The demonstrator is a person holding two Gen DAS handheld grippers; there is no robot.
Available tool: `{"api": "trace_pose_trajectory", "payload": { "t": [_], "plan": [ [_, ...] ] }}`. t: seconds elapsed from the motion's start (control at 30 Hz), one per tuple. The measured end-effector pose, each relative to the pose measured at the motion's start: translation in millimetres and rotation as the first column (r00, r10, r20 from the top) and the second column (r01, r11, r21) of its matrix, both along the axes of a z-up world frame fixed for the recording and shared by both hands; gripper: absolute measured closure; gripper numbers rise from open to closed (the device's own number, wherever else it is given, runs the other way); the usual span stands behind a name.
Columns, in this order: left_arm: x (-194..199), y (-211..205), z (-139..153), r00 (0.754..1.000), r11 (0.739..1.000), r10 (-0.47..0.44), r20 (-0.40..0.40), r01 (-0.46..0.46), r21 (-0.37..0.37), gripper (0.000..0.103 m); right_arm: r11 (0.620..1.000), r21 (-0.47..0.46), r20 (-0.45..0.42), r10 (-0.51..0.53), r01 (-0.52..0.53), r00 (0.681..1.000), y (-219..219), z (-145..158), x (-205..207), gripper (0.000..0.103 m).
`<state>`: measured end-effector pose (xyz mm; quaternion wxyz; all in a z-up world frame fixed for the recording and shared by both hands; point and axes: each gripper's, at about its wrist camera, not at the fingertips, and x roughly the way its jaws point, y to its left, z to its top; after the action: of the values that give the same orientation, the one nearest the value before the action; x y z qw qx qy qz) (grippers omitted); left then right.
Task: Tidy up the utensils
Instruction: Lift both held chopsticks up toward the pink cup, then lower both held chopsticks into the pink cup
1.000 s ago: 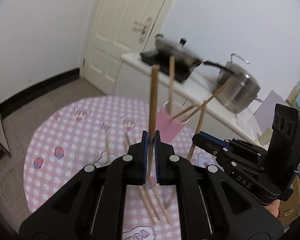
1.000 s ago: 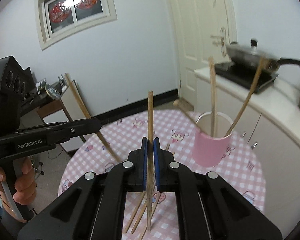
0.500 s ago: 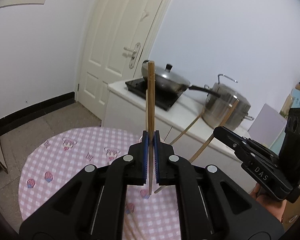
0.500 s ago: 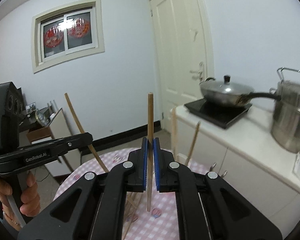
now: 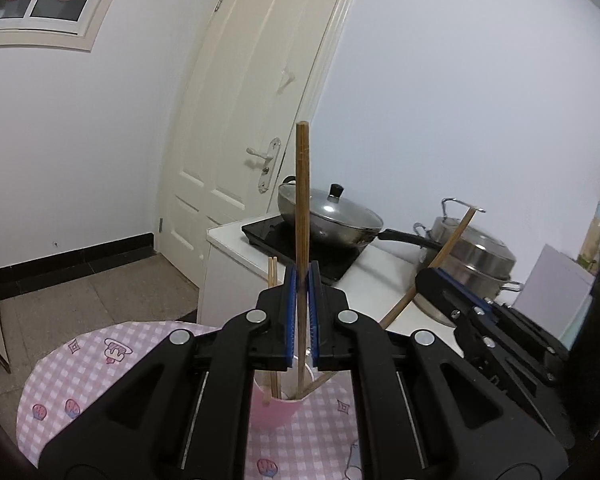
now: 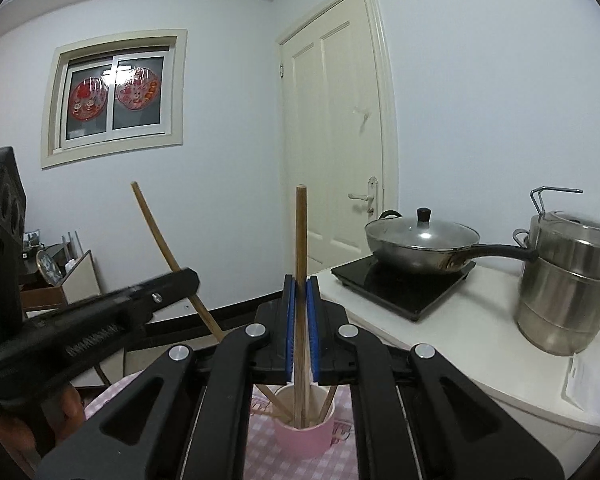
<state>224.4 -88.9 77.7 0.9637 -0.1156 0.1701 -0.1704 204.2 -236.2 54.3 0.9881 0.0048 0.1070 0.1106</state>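
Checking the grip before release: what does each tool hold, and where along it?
Left tool and right tool each pinch a wooden chopstick low on its shaft.

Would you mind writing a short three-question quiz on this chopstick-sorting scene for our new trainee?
1. True or false: the left gripper is shut on a chopstick.
2. Where does the lower tip of the right gripper's chopstick sit? A) on the tablecloth B) inside the pink cup C) in the wok
3. Fill in: the lidded wok rests on a black ______.

Key: 1 true; 2 B; 3 induction cooktop.
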Motion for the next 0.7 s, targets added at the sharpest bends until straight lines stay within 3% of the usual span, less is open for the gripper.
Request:
{"api": "trace_pose_trajectory", "payload": {
  "t": [0.17, 0.7],
  "plan": [
    [20, -10, -21, 0.999, 0.999, 0.019, -0.033, -0.018, 0.043, 0.097, 1.000, -0.011, -0.011, -0.007, 0.006, 1.000, -1, -10, 14, 0.099],
    [44, -34, -80, 0.986, 0.982, -0.017, -0.163, 0.047, 0.182, 0.097, 0.999, -0.039, -0.143, 0.029, -0.035, 0.989, 3, -58, 24, 0.098]
  ]
}}
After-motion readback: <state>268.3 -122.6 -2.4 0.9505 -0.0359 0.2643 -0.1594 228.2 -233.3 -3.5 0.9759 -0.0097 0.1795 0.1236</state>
